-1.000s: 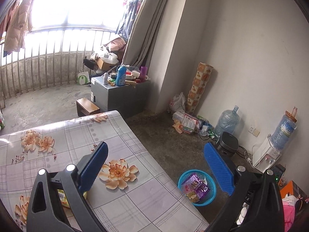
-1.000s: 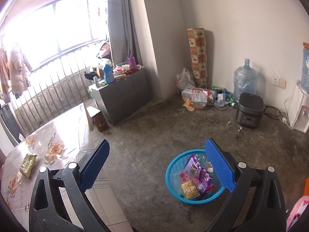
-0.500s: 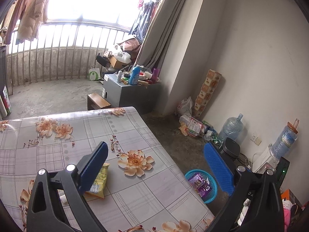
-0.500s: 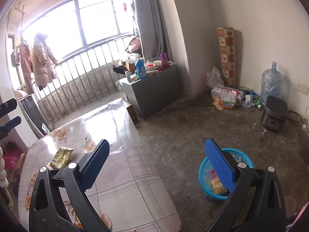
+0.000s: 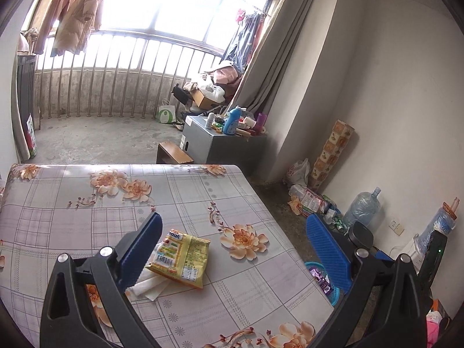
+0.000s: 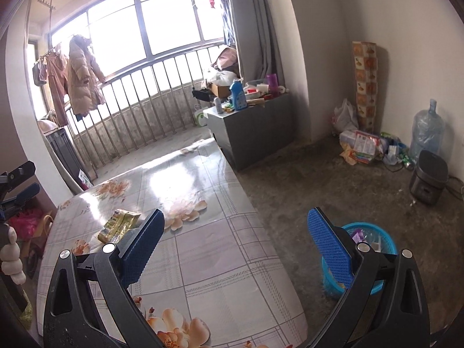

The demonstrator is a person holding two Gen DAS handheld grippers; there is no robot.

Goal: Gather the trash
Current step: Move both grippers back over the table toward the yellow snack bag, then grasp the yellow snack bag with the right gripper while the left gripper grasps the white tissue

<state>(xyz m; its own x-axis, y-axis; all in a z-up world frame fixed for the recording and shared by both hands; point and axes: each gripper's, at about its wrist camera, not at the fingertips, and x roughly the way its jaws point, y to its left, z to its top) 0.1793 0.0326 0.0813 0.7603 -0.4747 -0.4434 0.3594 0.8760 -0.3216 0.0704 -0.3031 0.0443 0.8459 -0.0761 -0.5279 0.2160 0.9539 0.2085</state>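
Standing over a flower-patterned surface are 2 handheld grippers, both with blue pads spread wide and nothing held between them. The left gripper hovers low above the near part of the surface. A yellow snack wrapper lies flat there, just beside the left pad and inside the open span, toward its left side. The wrapper's long axis runs roughly from near to far, tilted a little, so it lies about in line with the pads rather than across them. A crumpled white paper pokes out from under the wrapper's near edge, touching it.

The right gripper hangs over the right edge of the same surface. From its camera the wrapper sits well off to the left, beyond its left pad. Of the 2, the left gripper is clearly the nearer to the wrapper and looks set to take it.

On the floor to the right of the surface stands a blue basket that already holds several wrappers; it sits partly behind the right pad of the right gripper. In the left camera only a sliver of the basket shows past the surface's corner.

The coming move likely needs the left gripper to drop and close across the wrapper's short width, then carry it right to the basket.
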